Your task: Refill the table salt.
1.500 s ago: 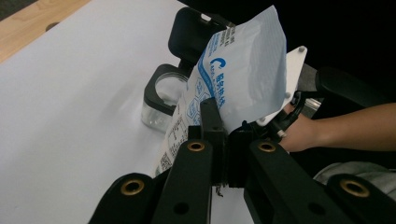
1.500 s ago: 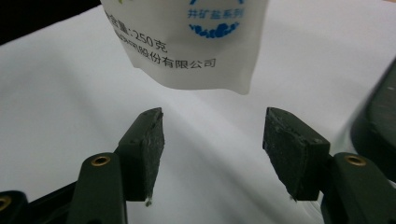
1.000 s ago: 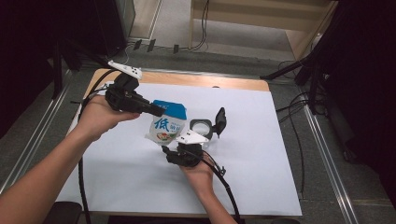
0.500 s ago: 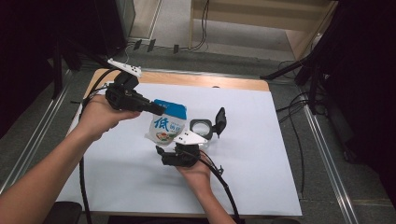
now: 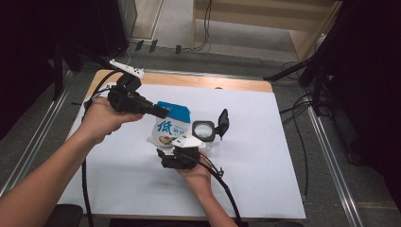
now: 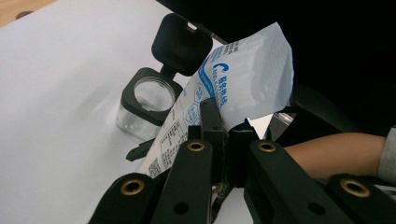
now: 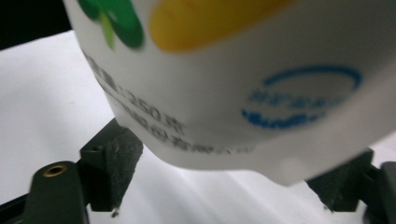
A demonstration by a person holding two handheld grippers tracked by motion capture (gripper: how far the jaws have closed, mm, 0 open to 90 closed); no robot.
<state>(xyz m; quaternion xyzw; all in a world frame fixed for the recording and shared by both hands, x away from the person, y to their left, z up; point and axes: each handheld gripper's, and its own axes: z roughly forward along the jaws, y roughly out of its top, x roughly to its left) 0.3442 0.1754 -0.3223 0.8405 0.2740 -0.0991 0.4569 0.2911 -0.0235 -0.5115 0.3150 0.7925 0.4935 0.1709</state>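
A white and blue pouch (image 5: 168, 127) with printed text stands tilted on the white sheet. My left gripper (image 5: 163, 113) comes in from the left and is shut on the pouch's top edge (image 6: 243, 70), pinched between its jaws (image 6: 224, 135). My right gripper (image 5: 172, 145) lies low on the sheet at the pouch's foot. Its jaws have just been closing a little, and its pads (image 7: 112, 163) stand wide on either side of the pouch's bottom seal (image 7: 233, 84); I see no squeeze on it. A clear jar (image 5: 204, 130) stands right of the pouch, its black flip lid (image 5: 222, 122) swung open.
The white sheet (image 5: 265, 156) covers most of a wooden table (image 5: 227, 83). In the left gripper view the jar (image 6: 144, 102) and its lid (image 6: 182, 42) sit just past the pouch. Cables trail from both grippers toward the near edge. Dark stands and cables lie beyond the table.
My right gripper has edged slightly to the left below the pouch. The left gripper, the pouch and the jar stay where they were.
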